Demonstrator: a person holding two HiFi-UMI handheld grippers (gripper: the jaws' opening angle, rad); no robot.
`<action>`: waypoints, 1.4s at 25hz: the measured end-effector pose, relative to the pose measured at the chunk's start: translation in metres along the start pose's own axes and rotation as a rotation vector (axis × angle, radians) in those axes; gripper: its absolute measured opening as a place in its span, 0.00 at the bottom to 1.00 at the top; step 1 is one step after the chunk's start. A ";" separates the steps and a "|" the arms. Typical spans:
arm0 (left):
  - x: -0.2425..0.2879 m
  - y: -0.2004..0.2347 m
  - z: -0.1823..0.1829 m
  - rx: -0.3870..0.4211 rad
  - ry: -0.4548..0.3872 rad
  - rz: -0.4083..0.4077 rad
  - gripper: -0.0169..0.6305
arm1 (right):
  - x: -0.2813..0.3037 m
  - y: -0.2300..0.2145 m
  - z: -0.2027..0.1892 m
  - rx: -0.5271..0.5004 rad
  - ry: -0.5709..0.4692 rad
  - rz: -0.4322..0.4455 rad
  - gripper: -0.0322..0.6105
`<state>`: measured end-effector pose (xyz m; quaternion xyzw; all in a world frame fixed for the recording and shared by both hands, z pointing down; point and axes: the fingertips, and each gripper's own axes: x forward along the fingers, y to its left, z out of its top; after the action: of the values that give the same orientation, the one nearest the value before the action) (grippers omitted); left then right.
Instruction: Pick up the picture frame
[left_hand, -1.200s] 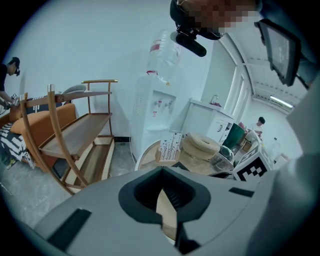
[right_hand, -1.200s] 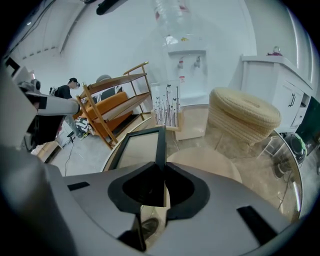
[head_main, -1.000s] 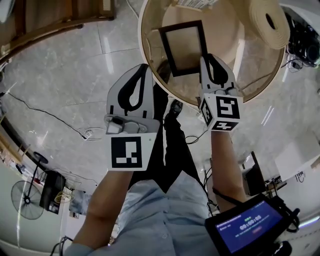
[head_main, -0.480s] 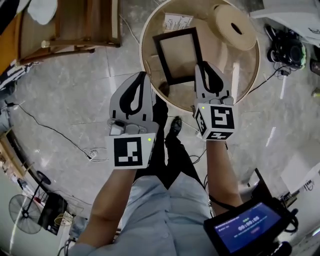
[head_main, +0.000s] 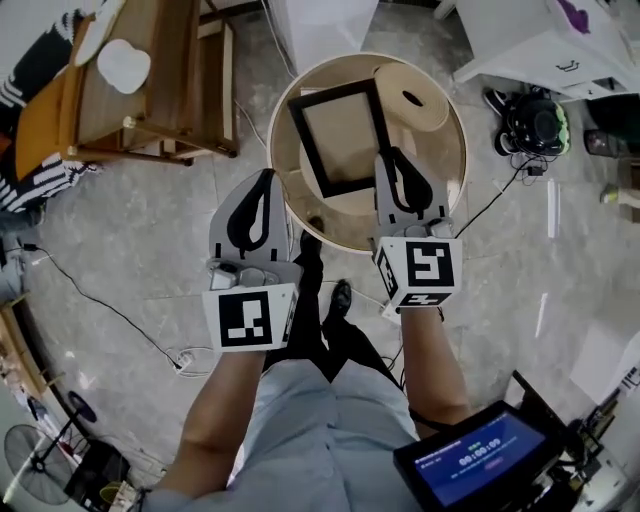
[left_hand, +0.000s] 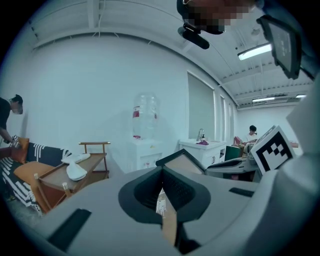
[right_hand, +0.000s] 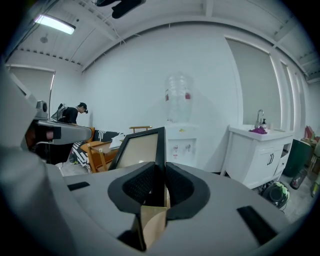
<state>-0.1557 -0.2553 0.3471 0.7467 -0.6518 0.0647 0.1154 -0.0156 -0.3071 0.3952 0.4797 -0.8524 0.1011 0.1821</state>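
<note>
The picture frame, dark-edged with a tan backing, hangs over the round wooden table in the head view. My right gripper is shut on the frame's right edge. In the right gripper view the frame rises tilted from between the closed jaws, with the room's wall behind it. My left gripper is shut on nothing, level with the right one, just outside the table's left rim. The left gripper view catches a corner of the frame beyond its jaws.
A beige wooden disc lies on the table behind the frame. A wooden bench stands at left, a white cabinet and a black bag at right. Cables cross the floor. A water dispenser stands by the wall.
The head view has pulled back: table and floor look smaller and farther. The frame stays clamped in my right gripper, and both grippers keep their side-by-side pose.
</note>
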 end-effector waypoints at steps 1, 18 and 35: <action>-0.006 -0.002 0.011 0.006 -0.016 -0.002 0.04 | -0.008 0.002 0.012 -0.005 -0.016 -0.003 0.18; -0.135 -0.070 0.172 0.150 -0.322 0.036 0.04 | -0.192 0.017 0.151 -0.103 -0.327 -0.016 0.18; -0.178 -0.103 0.229 0.205 -0.441 0.047 0.04 | -0.261 0.020 0.208 -0.179 -0.479 -0.018 0.18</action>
<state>-0.0915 -0.1308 0.0734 0.7351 -0.6687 -0.0316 -0.1075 0.0469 -0.1650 0.0987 0.4795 -0.8724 -0.0930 0.0178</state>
